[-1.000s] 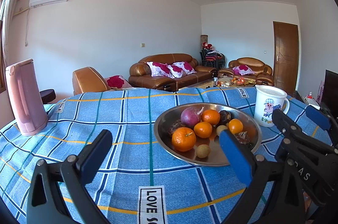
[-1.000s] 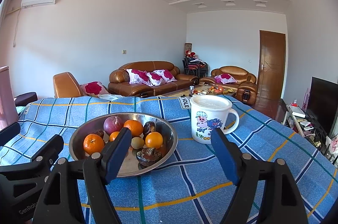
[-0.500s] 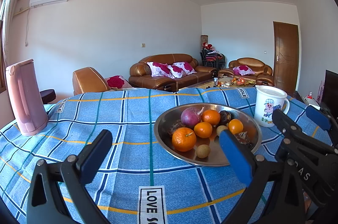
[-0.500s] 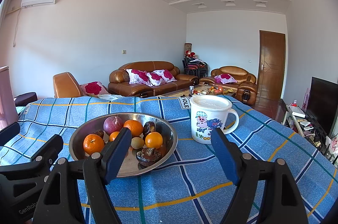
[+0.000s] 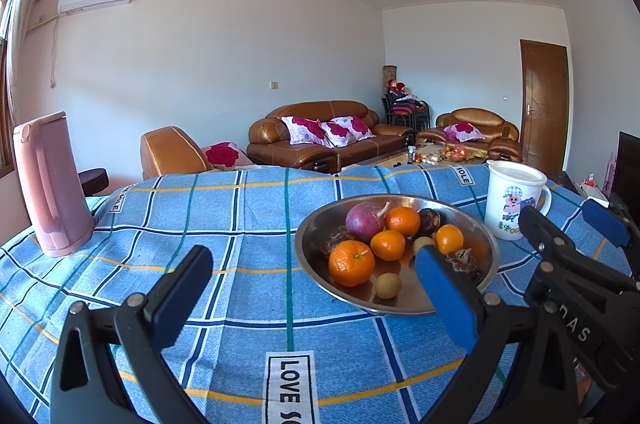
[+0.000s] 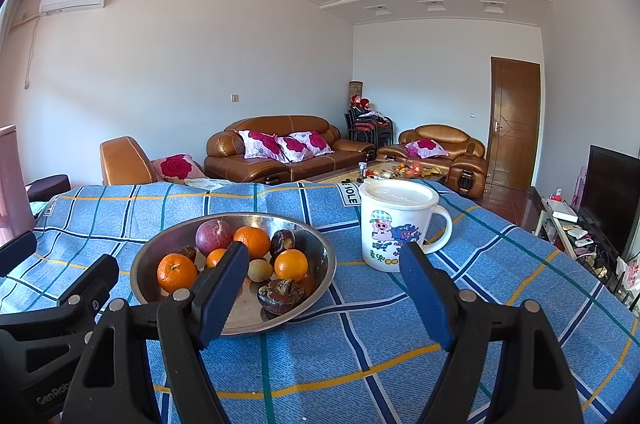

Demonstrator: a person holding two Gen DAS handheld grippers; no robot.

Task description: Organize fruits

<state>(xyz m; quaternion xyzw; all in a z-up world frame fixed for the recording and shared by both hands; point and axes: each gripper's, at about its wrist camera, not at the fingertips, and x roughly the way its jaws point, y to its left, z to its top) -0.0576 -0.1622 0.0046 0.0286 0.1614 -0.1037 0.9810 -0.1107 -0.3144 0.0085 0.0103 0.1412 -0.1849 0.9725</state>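
Right wrist view: right gripper [image 6: 320, 284], jaws wide and empty, faces the steel fruit bowl [image 6: 320, 248] ahead-left, nearer than left gripper [image 5: 312, 288], also wide.

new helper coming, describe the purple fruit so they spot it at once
On the blue checked tablecloth sits a steel bowl, left of the white cartoon mug. At the bowl's far side lies the purple fruit, the only purple one, bigger than the oranges beside it.
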